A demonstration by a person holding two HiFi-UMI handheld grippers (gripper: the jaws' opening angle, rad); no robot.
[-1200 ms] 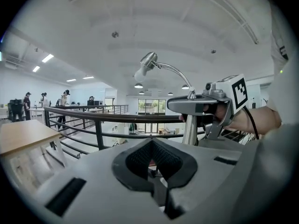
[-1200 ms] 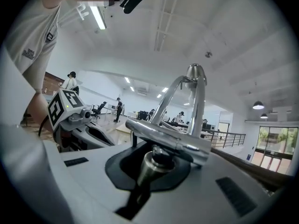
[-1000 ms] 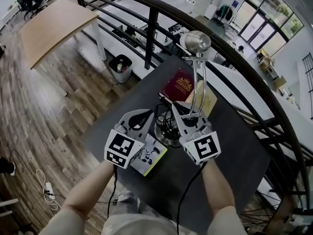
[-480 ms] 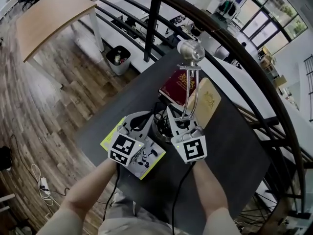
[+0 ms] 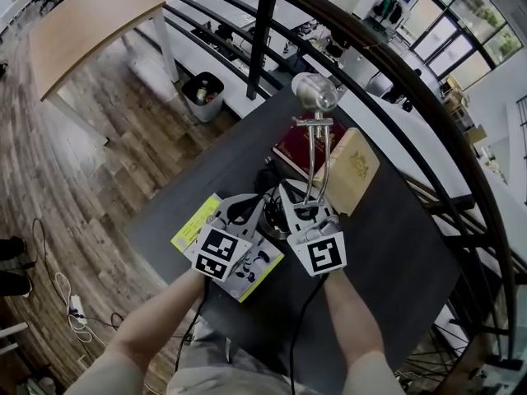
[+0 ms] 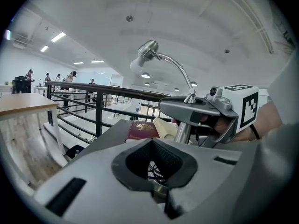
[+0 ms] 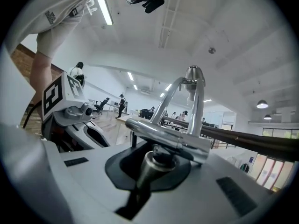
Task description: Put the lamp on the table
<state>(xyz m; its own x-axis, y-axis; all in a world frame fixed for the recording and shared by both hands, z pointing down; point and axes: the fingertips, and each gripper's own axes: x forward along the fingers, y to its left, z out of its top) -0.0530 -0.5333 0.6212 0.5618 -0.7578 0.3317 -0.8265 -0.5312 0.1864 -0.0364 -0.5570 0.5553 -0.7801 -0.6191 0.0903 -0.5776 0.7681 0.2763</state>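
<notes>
The chrome desk lamp (image 5: 315,90) stands upright over the dark table (image 5: 395,253), its round base (image 5: 278,220) low between my two grippers. My right gripper (image 5: 299,212) is shut on the lamp's stem (image 7: 154,164) just above the base. My left gripper (image 5: 252,212) is closed from the other side, with the base's chrome rim (image 6: 158,189) caught in its jaws. The lamp's black cable (image 6: 152,169) shows through the left jaws' hollow. In the left gripper view the curved neck and shade (image 6: 148,48) rise above the right gripper (image 6: 205,120).
A red book (image 5: 295,142) and a tan book (image 5: 352,175) lie behind the lamp. A yellow-edged booklet (image 5: 196,220) lies under my left gripper. A black railing (image 5: 265,23) runs along the table's far side. Below are a wooden table (image 5: 82,23) and a bin (image 5: 203,95).
Both grippers and the lamp have shifted a little together, the two grippers coming closer in. The lamp stands more upright. More of the yellow-edged booklet shows at the left.
</notes>
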